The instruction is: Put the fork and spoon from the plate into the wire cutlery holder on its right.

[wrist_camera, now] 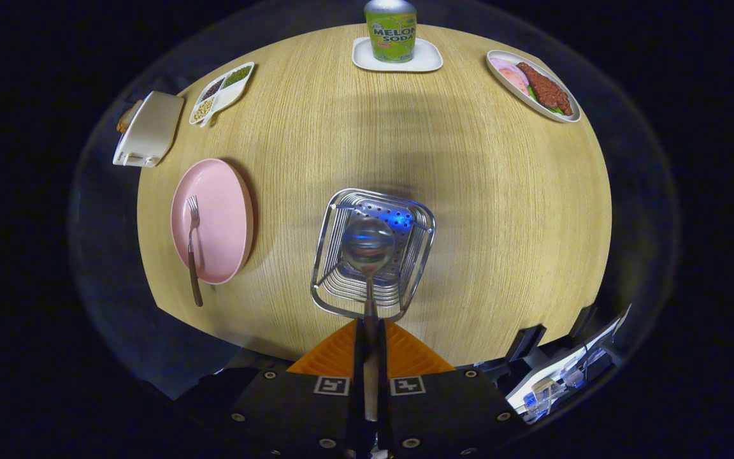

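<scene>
Steel spoon (367,255) is pinched by its handle between the two fingers of the gripper (370,328), both pressing on it, jaws nearly closed with just the handle's width between them. The spoon's bowl sticks out ahead of the fingers and sits over the open top of the wire cutlery holder (373,254); whether the bowl touches the wires cannot be told. The holder stands upright on the light wood table (482,210), just ahead of the fingers, perforated base visible inside. To the holder's left, apart from it, is the pink plate (214,220) with the fork (192,245) lying on it, tines pointing away, handle hanging over the plate's near rim onto the table. Further left at the table edge sits a cream toaster-like box (148,129), and just beside it a white divided dish (222,93) with beans or grains in its compartments. At the far side, a green can (391,32) stands on a white square tray (397,57). Far right, an oval plate of food (532,85) with meat and slices.
</scene>
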A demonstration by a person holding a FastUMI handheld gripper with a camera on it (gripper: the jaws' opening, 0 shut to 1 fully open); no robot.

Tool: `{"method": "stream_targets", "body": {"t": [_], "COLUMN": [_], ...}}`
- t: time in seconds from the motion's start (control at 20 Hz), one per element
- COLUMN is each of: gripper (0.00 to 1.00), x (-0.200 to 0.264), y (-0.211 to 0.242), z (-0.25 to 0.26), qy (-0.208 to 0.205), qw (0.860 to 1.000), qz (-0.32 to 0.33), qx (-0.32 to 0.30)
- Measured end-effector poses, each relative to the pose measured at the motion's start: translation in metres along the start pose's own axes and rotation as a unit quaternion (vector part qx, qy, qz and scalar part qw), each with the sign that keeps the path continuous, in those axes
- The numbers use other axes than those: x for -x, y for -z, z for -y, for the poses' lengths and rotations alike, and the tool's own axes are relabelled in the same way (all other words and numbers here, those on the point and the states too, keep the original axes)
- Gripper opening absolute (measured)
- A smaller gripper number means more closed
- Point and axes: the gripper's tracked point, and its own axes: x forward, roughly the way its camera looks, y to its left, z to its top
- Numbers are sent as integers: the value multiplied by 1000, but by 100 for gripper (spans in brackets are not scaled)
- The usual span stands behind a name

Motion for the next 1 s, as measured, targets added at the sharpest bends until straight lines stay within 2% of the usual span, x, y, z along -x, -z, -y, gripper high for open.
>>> {"method": "stream_targets", "body": {"t": [0.1,0.25,0.4,0.6,0.75,0.85,1.0], "gripper": [10,10,11,13,15,22,50], "x": [-1,3,8,19,38,47,61], "y": [-13,-24,-33,-47,-66,-75,-85], "z": [4,-1,-4,-12,-22,-32,-43], "qy": [8,-7,-5,1,-4,-8,-7], "qw": [1000,999,998,991,978,967,949], "qz": [14,30,63,129,209,255,314], "qx": [-16,-29,-20,-23,-22,-20,-17]}}
